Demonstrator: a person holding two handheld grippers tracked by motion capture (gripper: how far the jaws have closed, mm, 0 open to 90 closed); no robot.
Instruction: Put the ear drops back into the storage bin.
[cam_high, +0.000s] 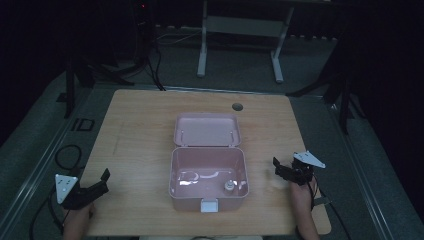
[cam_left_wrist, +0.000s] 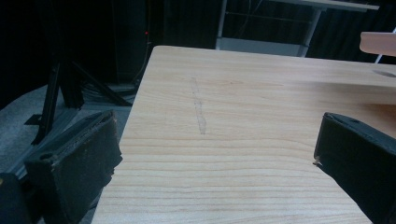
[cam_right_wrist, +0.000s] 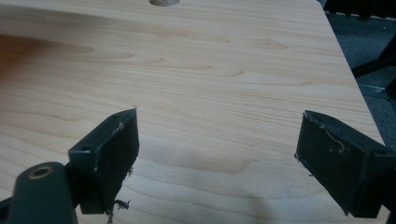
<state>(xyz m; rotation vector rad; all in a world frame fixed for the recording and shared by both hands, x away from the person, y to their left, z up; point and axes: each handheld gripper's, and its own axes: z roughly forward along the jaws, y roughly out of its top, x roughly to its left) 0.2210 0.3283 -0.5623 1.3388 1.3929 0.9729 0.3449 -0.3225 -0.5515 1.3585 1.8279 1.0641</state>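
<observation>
Pink box sits mid-table, twd the person's edge, lid swung fully open & lying flat on the wooden table behind the base, hinged along the far rim. White latch tab sticks out at the front wall. Inside the base: one small pale round thing w/ a knob on top, front-right corner, close to the right wall; too small & dim to say what it is. Rest of the box floor shows glare streaks, nothing else made out. Lid's inside looks bare.

Left gripper rests low at the table's left front corner, well apart from the box, jaws spread wide. In the left gripper view its own jaws stand far apart w/ bare wood btwn them, gripper holding nothing; a pink edge of the box shows at upper right, off beyond the jaws.

Right gripper is right of the box, near its right wall but not touching, grey plate on top, hand behind it. Right gripper view: jaws wide apart, gripper over bare wood, nothing clamped. Frayed bits hang off the pads.

Round cable hole in the table past the lid, far right of ctr. Cables loop on the floor left of the table.
</observation>
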